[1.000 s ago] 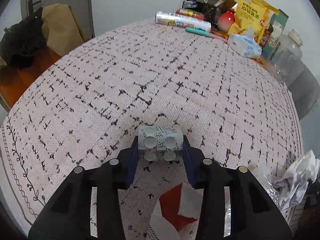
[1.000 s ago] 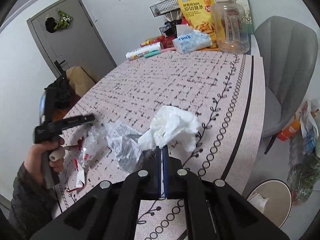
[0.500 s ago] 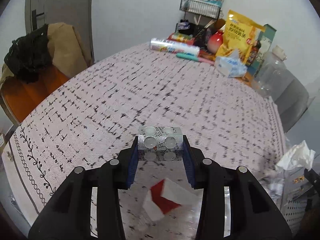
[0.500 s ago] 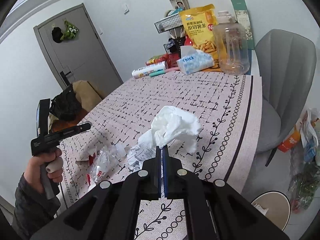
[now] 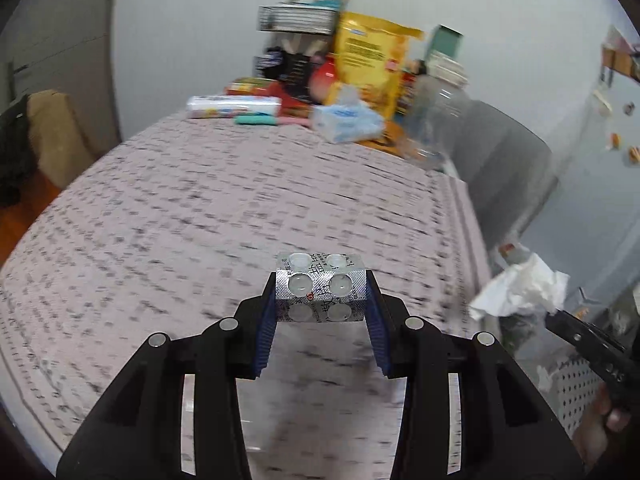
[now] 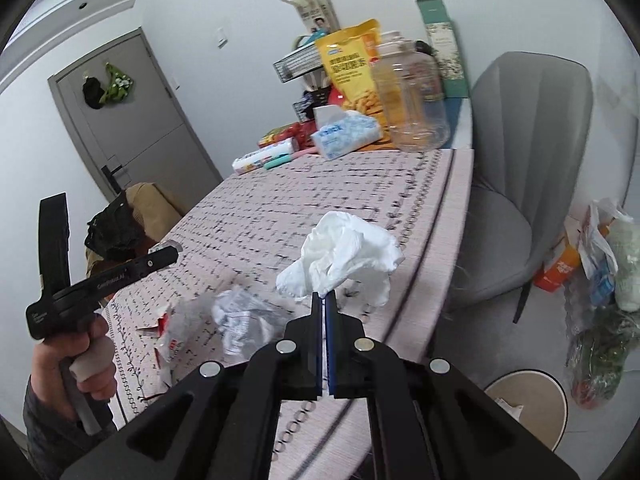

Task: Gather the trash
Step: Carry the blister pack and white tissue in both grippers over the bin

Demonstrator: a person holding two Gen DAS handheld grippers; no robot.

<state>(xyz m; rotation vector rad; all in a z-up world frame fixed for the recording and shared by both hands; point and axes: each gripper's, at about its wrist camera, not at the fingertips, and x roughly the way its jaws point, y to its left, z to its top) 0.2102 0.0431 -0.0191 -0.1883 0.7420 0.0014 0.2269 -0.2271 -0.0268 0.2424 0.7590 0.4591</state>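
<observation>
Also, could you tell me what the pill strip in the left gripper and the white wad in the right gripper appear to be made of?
The pill strip looks like embossed silvery foil with clear plastic bubbles: it glints, carries printing, and has bent at a crease. The white wad looks like soft matte tissue paper, judging by its loose crumpled folds, though thin napkin is possible.
</observation>
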